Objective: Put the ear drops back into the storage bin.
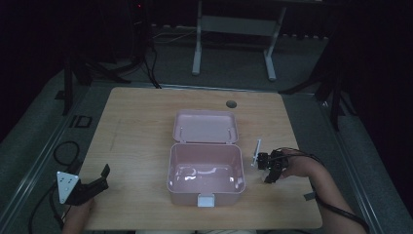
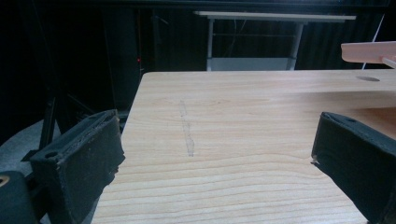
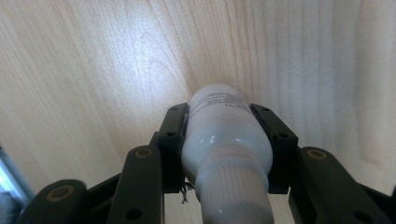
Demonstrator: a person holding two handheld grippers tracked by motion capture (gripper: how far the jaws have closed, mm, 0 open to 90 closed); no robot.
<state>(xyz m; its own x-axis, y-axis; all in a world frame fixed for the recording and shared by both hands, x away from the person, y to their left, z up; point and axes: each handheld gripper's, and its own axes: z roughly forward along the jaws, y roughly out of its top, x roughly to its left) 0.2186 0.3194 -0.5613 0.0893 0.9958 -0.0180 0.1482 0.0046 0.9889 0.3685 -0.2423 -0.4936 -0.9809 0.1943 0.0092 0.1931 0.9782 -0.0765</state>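
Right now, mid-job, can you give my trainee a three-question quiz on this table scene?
1. True or false: the pink box has its lid shut.
2. What is the right gripper holding?
A) a white bottle
B) a spoon
C) nothing
3. The left gripper has its fingers ____.

Key: 1 false, the lid lies open behind the box; 2 A; 3 open, with bare table between them.

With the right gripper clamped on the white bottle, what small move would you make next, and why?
Probably carry the white bottle left over the open pink box: the right gripper grips it just right of the box, whose lid lies back.
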